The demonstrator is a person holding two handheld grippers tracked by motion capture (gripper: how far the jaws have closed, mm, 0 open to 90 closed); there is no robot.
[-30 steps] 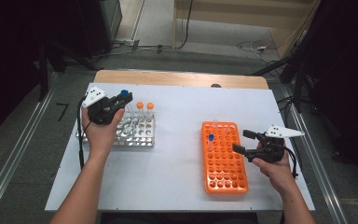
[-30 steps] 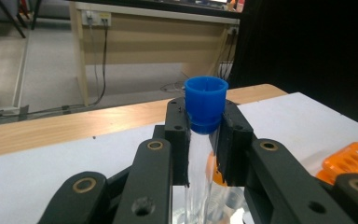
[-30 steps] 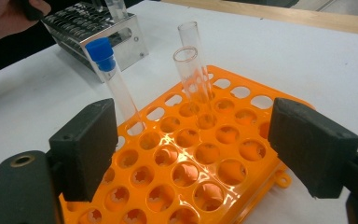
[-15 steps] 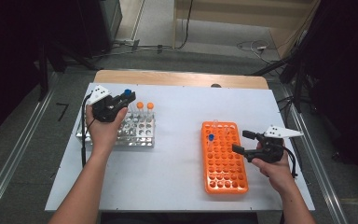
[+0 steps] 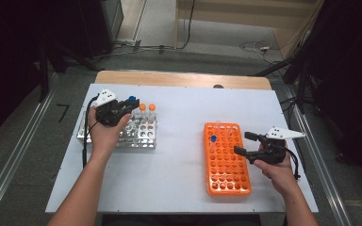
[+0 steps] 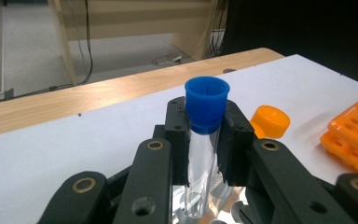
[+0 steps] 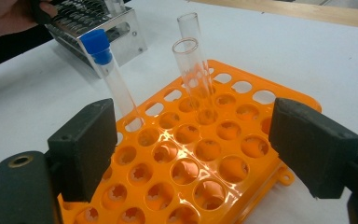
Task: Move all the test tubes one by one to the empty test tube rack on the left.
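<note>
A: Blue cap, clear glass: in the high view the left gripper is hovering over the steel rack at the white bench's left, beside two orange-capped tubes.

B: And the right gripper is resting, jaws apart, at the orange rack.

A: In the left gripper view the jaws are clamping the blue-capped tube upright.

B: The right gripper view is showing three tubes in the orange rack: one blue-capped, two uncapped.

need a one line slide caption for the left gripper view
Left gripper shut on a blue-capped tube above the metal rack, an orange cap just behind.
</note>
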